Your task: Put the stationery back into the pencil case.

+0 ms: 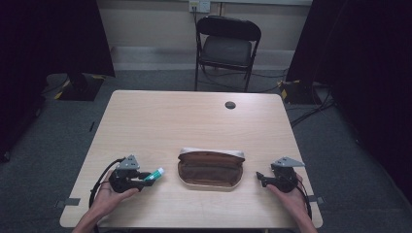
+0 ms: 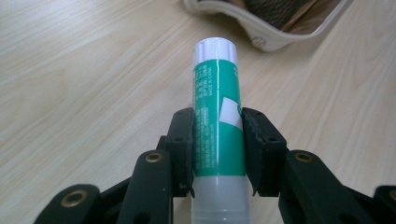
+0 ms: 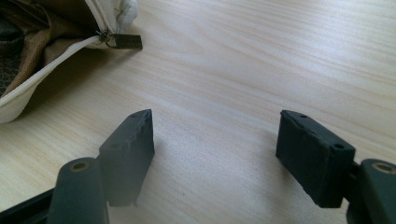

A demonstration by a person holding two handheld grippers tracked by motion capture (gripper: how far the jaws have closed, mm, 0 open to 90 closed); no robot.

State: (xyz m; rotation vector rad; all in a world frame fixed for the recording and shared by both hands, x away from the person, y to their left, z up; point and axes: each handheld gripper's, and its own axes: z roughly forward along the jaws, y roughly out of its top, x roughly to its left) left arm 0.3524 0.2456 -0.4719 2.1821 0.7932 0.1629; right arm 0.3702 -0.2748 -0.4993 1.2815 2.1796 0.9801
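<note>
Nearest the lens in the left gripper view: left claw [image 2: 217, 144] clamped on a green-and-white glue stick [image 2: 217, 107], 2 black jaws pressed against its sides, white cap pointing away toward the pouch. Same thing from the high view, left claw [image 1: 145, 180] low over the near-left part of the surface [image 1: 165, 121], stick [image 1: 156, 174] poking out toward the middle, held by a hand [image 1: 108, 198] coming in from the bottom edge.

Then biggest down: light wood surface, round dark cable hole [image 1: 230, 105] near its far edge. Black folding chair [image 1: 227, 46] behind it, on grey carpet. Brown pouch [image 1: 210, 168] with cream trim lying unzipped at near-centre, between the 2 claws, touching neither. Right claw [image 1: 260, 176] at the near-right, jaws spread wide with nothing between them, bare wood showing in the gap in the right gripper view [image 3: 217, 154]. Small metal zipper pull [image 3: 123, 41] resting on the wood just beside the pouch's open end.
</note>
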